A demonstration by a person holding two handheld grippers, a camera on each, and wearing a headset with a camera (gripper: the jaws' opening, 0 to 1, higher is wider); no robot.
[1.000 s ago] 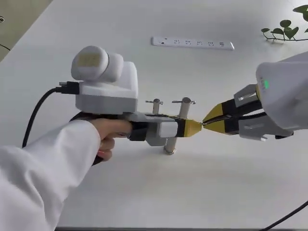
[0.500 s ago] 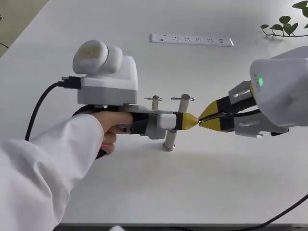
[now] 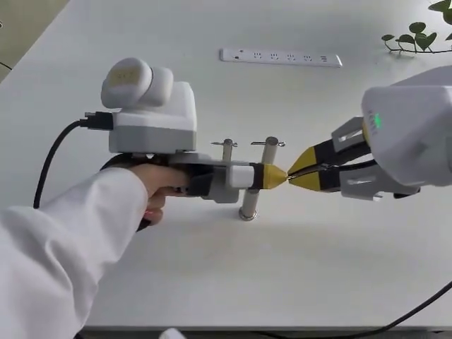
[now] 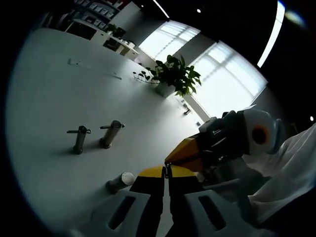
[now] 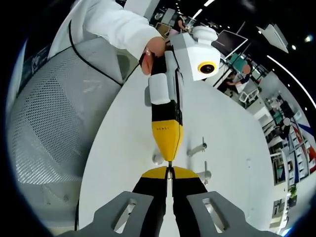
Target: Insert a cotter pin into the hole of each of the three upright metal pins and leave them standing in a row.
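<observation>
Three upright pins: they stand near one another on the white table (image 3: pixel 339 268), two side by side farther off and one nearer the person.
Far pair: the far-left pin (image 3: pixel 227 152) and the far-right pin (image 3: pixel 270 154) each carry a cotter pin crosswise near the top, the left cotter (image 3: pixel 217 144) and the right cotter (image 3: pixel 280 144).
Near pin (image 3: pixel 246 209): the left gripper hides its upper part in the head view. Its rounded top shows in the left gripper view.
Left gripper (image 3: pixel 282 176): held in a hand (image 3: pixel 159 189), yellow jaws pressed together to a point.
Right gripper (image 3: pixel 294 176): jaws closed together at the tip.
Meeting point: the two grippers are nose to nose beside the near pin's top. A thin dark sliver lies between the tips, too small to identify.
Background: a power strip (image 3: pixel 281 58) and a plant (image 3: pixel 417 44) lie well apart from the pins.
</observation>
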